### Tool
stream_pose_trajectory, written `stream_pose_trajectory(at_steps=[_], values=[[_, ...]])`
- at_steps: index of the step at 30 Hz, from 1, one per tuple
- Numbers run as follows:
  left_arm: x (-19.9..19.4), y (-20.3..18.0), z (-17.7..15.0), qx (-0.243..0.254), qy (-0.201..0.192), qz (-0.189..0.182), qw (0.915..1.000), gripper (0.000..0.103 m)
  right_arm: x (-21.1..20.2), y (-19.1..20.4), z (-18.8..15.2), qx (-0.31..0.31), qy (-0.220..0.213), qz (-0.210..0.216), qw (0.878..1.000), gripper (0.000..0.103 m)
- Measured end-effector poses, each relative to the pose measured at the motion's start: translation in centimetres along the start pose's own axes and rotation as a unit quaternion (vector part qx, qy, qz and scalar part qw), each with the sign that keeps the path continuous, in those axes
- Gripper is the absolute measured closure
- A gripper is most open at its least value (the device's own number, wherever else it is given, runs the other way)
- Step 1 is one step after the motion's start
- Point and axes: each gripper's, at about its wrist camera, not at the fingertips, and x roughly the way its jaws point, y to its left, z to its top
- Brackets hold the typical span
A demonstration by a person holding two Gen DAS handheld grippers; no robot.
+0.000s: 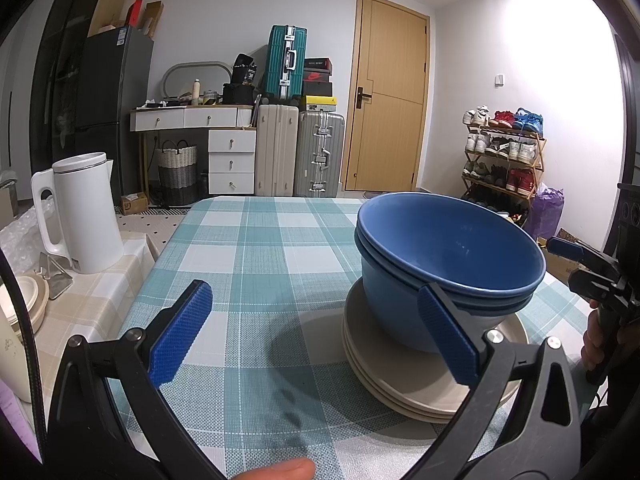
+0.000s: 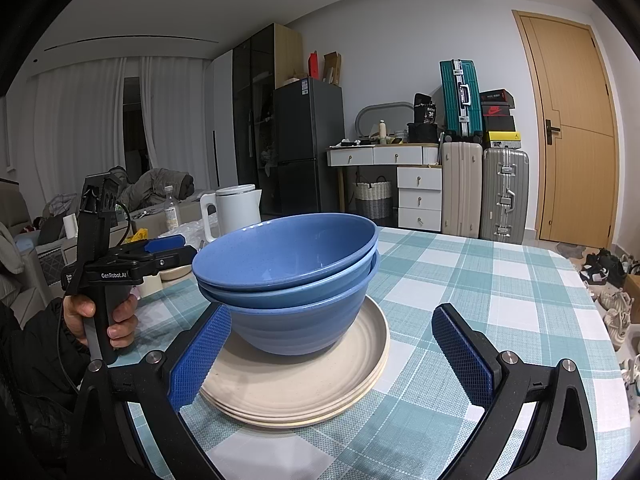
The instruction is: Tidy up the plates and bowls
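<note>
Tablecloth [image 1: 256, 248], teal check, carries blue bowls [image 1: 448, 252] nested on beige plates [image 1: 404, 380] at 3 o'clock. Left gripper [image 1: 316, 332] and right gripper [image 2: 332, 360] both released, empty. Kettle [image 1: 86, 216] at 9 o'clock; door [image 1: 390, 96] at 1 o'clock.

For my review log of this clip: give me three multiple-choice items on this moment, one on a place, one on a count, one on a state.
1. Where do the blue bowls sit?
A. On the stack of beige plates
B. Beside the white kettle
C. On the floor

2. How many blue bowls are nested?
A. One
B. Three
C. Five

3. How do the jaws of the right gripper stand?
A. Shut on a plate
B. Shut on a bowl
C. Open, holding nothing

Answers:
1 A: the lowest bowl rests on the top plate.
2 B: the right wrist view shows three rims.
3 C: its fingers stand wide apart, with the checked tablecloth showing between them.
</note>
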Motion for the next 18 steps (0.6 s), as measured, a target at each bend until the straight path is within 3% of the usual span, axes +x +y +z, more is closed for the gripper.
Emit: stream_pose_trajectory(at_steps=[18], values=[[0.04, -0.03, -0.02, -0.001, 0.000, 0.000, 1.0000, 0.000, 0.09, 0.30, -0.21, -0.004, 0.001, 0.002, 1.000, 0.000]])
